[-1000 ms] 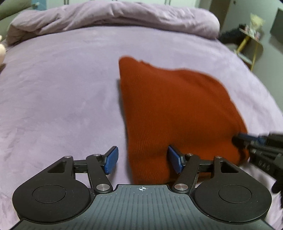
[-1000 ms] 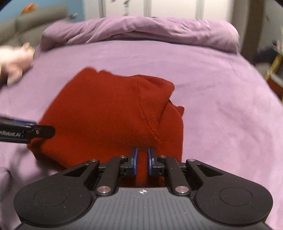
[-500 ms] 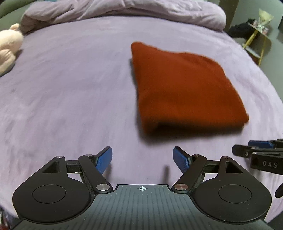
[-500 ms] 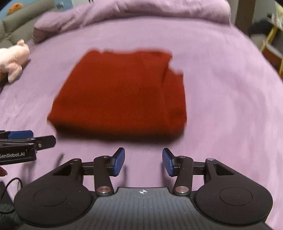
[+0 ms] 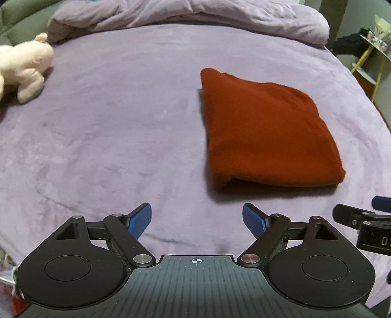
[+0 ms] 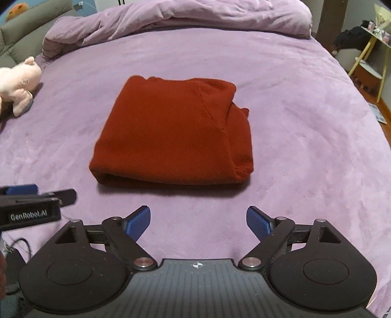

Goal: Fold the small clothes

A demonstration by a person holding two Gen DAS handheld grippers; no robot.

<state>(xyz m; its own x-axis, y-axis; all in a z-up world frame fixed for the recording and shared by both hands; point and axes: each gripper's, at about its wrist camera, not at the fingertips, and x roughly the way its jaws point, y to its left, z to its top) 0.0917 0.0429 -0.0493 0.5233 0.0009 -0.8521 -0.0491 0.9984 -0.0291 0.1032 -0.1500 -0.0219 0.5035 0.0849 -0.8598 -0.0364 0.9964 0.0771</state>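
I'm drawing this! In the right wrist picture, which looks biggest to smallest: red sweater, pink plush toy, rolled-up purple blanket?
1. rolled-up purple blanket
2. red sweater
3. pink plush toy, partly cut off at the edge

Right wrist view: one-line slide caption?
Folded red garment lies on the purple bed; right claw open and empty in front of it.

Open bed (image 6: 293, 97) lies all round the folded sweater (image 6: 171, 132); only the plush (image 6: 19, 85) and heaped duvet (image 6: 195, 14) crowd the far edge.

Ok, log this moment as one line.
red garment: folded, flat on purple bed | left hand-held gripper: open, empty, just opening | right hand-held gripper: open, empty, just opening
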